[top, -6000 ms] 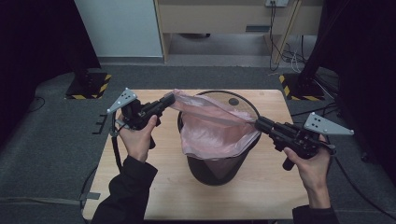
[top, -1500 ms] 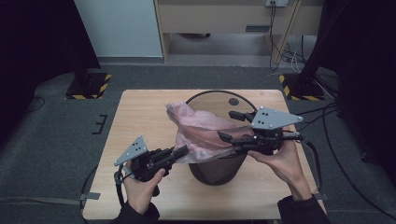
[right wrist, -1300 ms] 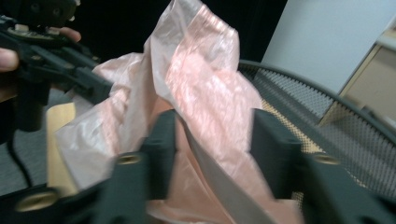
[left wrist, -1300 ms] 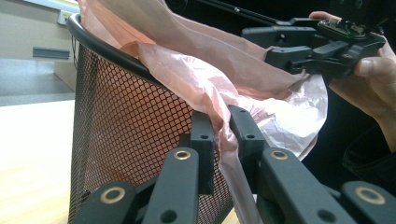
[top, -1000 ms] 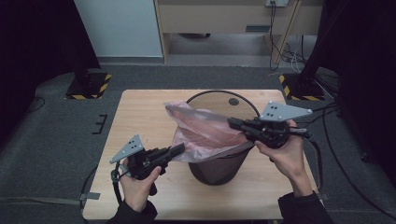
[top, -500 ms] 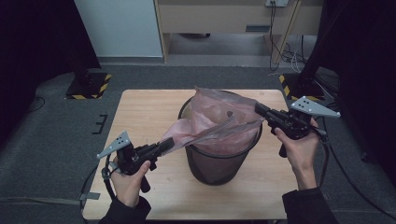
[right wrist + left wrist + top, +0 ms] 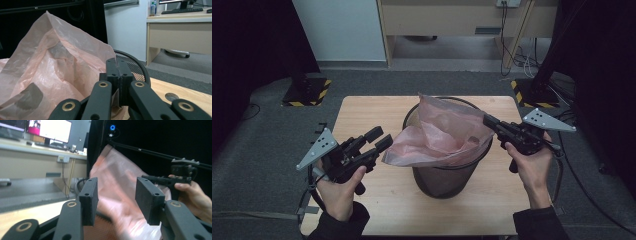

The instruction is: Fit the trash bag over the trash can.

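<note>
Two claws: left claw [image 7: 381,141] gapes empty beside the pink bag [image 7: 447,135]; right claw [image 7: 488,121] is clamped on its right edge.
Bag: draped over the mesh bin [image 7: 443,172] on the table [image 7: 367,107].
Relation: loose near-left edge lies just right of the left claw.
Change: half a second ago the left claw pinched that edge.

**Pink bag half draped over the mesh bin**

A dark round wire-mesh waste bin [image 7: 443,175] stands on the pale wooden desk [image 7: 362,112]. A thin pink plastic bag [image 7: 439,135] sits in its mouth, one side rising in a peak at the far rim, the other spilling over the near-left edge. The left gripper [image 7: 379,140] hangs just beside that loose edge, jaws spread apart. The right gripper [image 7: 488,121] meets the bag at the bin's right rim, jaws closed on the plastic.
</note>
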